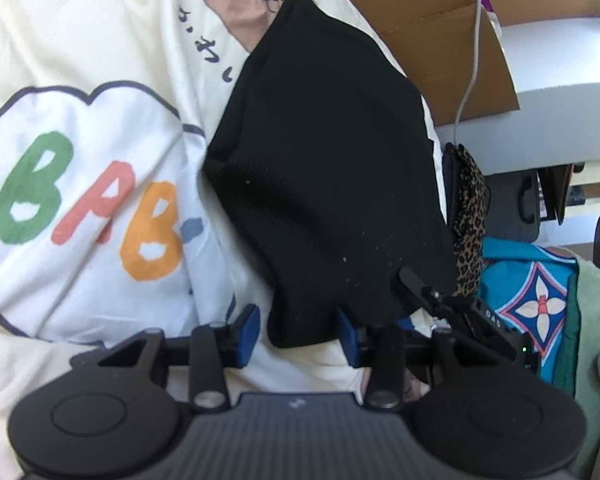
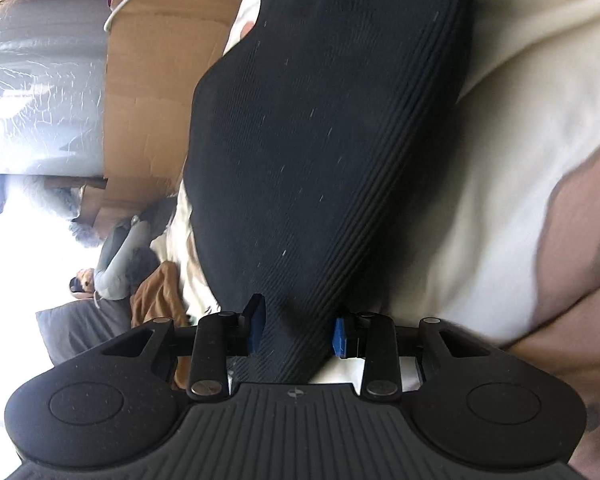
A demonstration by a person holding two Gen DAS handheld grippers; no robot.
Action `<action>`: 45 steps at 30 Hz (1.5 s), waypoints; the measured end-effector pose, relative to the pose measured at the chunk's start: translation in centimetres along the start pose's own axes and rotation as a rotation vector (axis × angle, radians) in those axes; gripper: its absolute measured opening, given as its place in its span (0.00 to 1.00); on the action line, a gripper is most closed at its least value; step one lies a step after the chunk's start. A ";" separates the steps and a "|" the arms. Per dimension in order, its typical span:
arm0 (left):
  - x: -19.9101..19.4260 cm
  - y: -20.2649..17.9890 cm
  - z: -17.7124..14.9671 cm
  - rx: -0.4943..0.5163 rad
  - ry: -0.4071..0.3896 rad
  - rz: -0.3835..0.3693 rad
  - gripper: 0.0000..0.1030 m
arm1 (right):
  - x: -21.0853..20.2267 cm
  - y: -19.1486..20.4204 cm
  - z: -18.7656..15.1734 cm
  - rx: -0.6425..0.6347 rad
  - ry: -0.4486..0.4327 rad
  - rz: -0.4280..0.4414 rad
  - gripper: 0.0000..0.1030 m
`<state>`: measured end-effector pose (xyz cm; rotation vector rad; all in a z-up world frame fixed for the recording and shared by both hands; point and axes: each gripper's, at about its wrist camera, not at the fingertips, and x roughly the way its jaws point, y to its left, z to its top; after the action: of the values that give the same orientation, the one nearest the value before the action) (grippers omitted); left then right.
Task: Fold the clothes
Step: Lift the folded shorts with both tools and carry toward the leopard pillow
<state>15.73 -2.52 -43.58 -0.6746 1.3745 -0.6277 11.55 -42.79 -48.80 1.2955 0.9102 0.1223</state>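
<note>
Black knit garment (image 1: pixel 324 168) long axis runs away from both grippers; left gripper (image 1: pixel 299 330) and right gripper (image 2: pixel 298 330) jaws each clamp its near edge.

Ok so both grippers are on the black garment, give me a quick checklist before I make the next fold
1. Left gripper has fabric: ok. The lower edge of the black garment sits between its jaws.
2. Right gripper has fabric: ok. Its jaws pinch the ribbed edge of the garment.
3. Only black fabric caught, not the cream printed bedding beneath: cannot tell.
4. Garment flat between the grips: not ok. It sags and creases in the left wrist view.
5. Landing area free: cannot tell. The cardboard box and white cable lie close beyond the garment.
</note>
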 end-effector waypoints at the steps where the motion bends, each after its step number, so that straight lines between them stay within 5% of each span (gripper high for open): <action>1: 0.0 0.1 0.0 -0.010 -0.001 -0.005 0.43 | 0.1 0.0 -0.2 0.010 0.006 0.006 0.34; 12: -0.8 1.1 0.0 -0.124 -0.020 -0.064 0.43 | 1.7 1.1 -2.6 0.071 0.066 0.037 0.34; 19: -1.6 2.4 -0.2 -0.223 -0.046 -0.100 0.48 | 1.8 1.1 -3.1 0.136 0.097 0.081 0.15; 30: 0.4 2.3 -0.9 -0.288 -0.013 -0.154 0.51 | 1.7 1.0 -3.0 0.183 0.097 0.116 0.12; 32: 0.4 2.5 -0.8 -0.303 -0.018 -0.159 0.49 | 1.8 1.0 -3.0 0.183 0.100 0.115 0.12; 36: -0.3 2.8 -0.6 -0.291 -0.041 -0.163 0.24 | 1.6 1.3 -2.7 0.146 0.097 0.104 0.15; 39: -0.9 3.0 -0.4 -0.280 -0.058 -0.165 0.14 | 1.3 1.6 -2.3 0.104 0.081 0.075 0.29; 45: -1.3 2.7 -0.8 -0.250 -0.076 -0.155 0.08 | -0.2 0.4 -1.1 0.126 -0.031 0.000 0.34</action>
<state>14.86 0.16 -44.84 -1.0032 1.3504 -0.5508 10.89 -41.96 -48.35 1.4109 0.9033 0.0455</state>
